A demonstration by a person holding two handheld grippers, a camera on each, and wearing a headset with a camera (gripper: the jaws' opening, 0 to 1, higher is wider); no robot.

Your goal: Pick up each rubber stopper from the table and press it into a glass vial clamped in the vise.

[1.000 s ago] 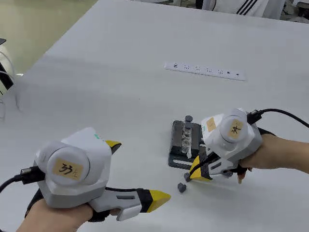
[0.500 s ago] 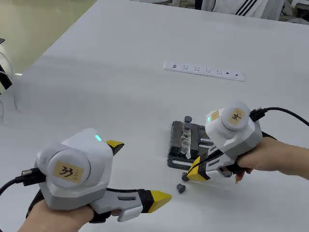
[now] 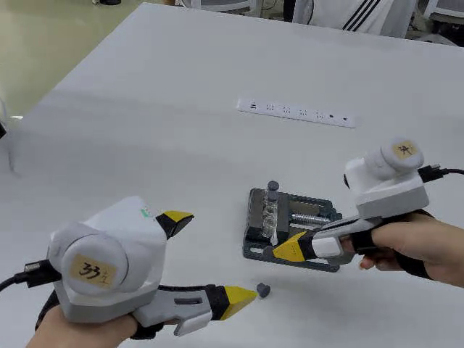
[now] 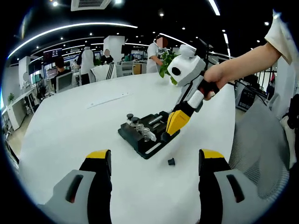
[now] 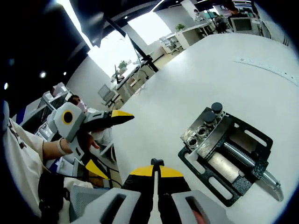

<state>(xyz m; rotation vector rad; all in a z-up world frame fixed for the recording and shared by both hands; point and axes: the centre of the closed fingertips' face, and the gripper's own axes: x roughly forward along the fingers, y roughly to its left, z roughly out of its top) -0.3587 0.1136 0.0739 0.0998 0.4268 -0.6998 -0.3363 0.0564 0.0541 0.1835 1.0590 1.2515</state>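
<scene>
A stopper (image 5: 156, 162) sits pinched in the clenched right tool (image 3: 283, 251), poised just beside the vise (image 5: 243, 144), where two vials (image 5: 190, 138) stand uncapped next to two already plugged. A second stopper (image 3: 263, 290) lies on the table (image 3: 145, 130) near the vise, in front of the left tool (image 3: 221, 255), which is released and empty. The delivery step appears under way; next, the tip must line up over an open vial and press down.

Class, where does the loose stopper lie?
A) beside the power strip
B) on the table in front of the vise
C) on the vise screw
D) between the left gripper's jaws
B: the stopper lies on the table just in front of the vise, off the tip of the open left gripper.
</scene>
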